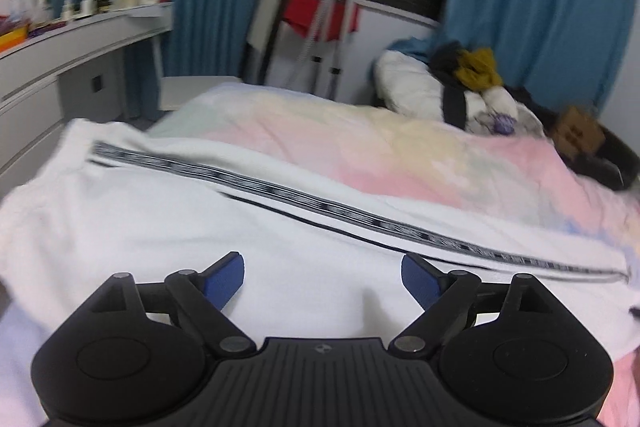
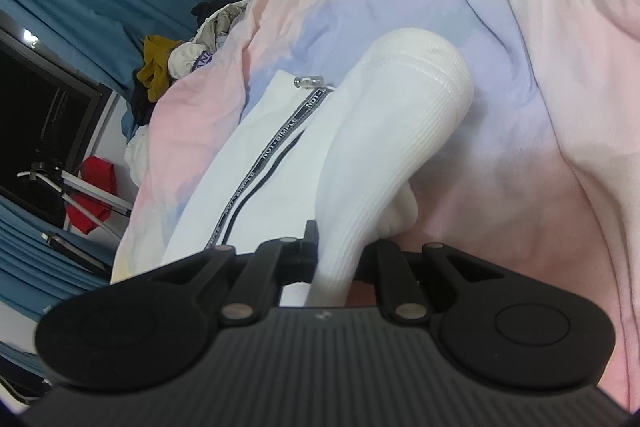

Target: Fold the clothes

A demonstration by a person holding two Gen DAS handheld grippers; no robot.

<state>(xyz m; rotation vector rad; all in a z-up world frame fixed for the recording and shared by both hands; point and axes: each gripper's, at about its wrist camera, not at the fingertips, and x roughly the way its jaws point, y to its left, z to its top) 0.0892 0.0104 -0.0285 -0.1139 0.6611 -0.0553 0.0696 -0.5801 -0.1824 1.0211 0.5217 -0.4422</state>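
A white garment [image 1: 160, 219] with a black-and-white lettered tape [image 1: 320, 203] along it lies spread on a pastel duvet [image 1: 400, 147]. My left gripper [image 1: 322, 263] hovers just over the white cloth, jaws wide open, blue pads [image 1: 224, 283] bare, nothing between them. In the right wrist view my right gripper [image 2: 344, 247] is shut on a ribbed white part of the garment [image 2: 400, 115], which arches up and away from the jaws. The rest of the garment [image 2: 248, 147] lies flat to its left on the duvet [image 2: 520, 107]. A small clear clip [image 2: 308, 82] sits by the tape's end.
A heap of mixed clothes [image 1: 472, 75] sits at the far right of the bed, beside a cardboard box [image 1: 578, 131]. A white dresser [image 1: 60, 59] with bottles runs along the left. A drying rack with red cloth [image 1: 320, 11] stands before blue curtains [image 1: 540, 7].
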